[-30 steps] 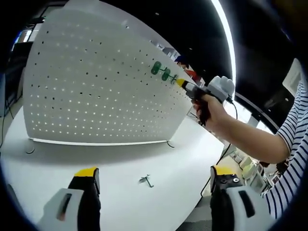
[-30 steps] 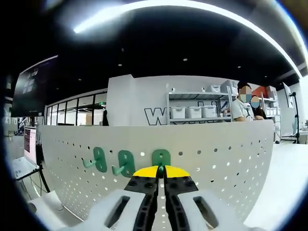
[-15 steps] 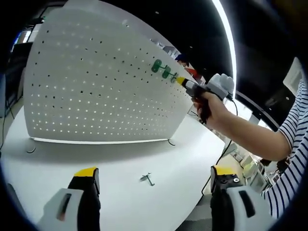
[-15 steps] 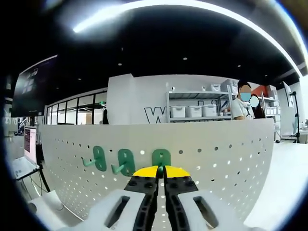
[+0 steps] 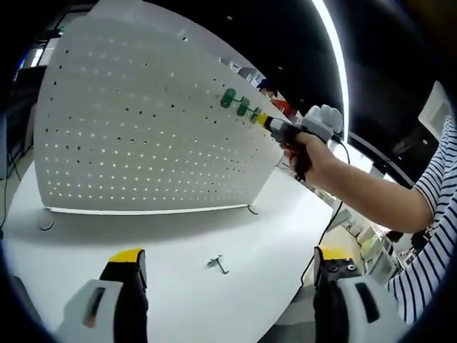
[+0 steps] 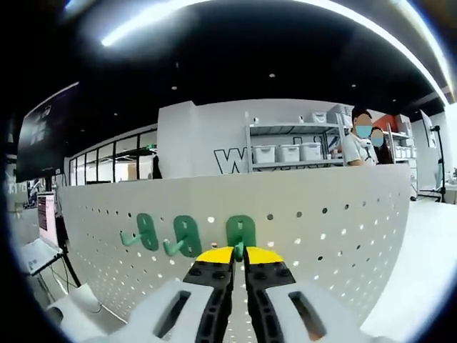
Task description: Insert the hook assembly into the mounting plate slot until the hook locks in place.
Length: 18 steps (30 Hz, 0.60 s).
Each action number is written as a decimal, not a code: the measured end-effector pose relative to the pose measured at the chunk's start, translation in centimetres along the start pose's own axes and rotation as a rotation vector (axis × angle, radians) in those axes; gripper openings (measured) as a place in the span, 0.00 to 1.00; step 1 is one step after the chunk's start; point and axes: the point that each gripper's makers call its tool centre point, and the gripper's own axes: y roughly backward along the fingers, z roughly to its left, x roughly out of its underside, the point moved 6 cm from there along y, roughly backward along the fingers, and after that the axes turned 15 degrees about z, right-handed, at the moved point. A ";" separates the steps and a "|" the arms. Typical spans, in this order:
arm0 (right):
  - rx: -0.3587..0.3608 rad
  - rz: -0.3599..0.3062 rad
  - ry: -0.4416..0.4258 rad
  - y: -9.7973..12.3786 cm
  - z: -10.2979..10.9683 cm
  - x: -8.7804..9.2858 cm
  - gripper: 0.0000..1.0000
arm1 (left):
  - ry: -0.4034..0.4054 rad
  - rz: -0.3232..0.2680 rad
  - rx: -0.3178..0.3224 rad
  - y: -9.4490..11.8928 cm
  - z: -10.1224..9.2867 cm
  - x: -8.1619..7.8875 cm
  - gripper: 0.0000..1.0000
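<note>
Green hook (image 6: 240, 232) is pinched in the right tool (image 6: 239, 255), jaws clenched on its stem, with its backplate pressed against the white pegboard (image 6: 343, 236) at about 12 o'clock from the yellow tips. Two more green hooks (image 6: 168, 234) already hang on the board, off toward 9 o'clock.

In the left gripper view the right tool (image 5: 271, 123) meets the pegboard (image 5: 143, 121) near its upper right corner, a hand (image 5: 308, 153) behind it. Left tool (image 5: 227, 261) sits idle, jaws spread wide w/ nothing between them, low over the white worktop (image 5: 178, 239). A small metal part (image 5: 218, 264) lies loose on the worktop (can't tell what it is).

Risks, as I judge them:
- Can't tell if the pegs are fully in the holes; letting go early could drop the hook.
- Push off-angle and the pegs may jam or skid across the board.
- Board stands on thin feet, nothing bracing it; a hard push may tip or slide it back.
- Twisting on release could pull the hook out again.
</note>
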 end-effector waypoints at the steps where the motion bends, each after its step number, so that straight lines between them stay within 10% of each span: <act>1: 0.004 0.002 0.005 0.0 0.0 0.0 0.06 | 0.000 0.000 0.002 0.0 0.0 0.0 1.00; 18: -0.030 -0.053 -0.073 3.8 -0.7 -2.2 0.20 | 0.005 -0.005 0.026 0.4 -1.0 0.3 1.00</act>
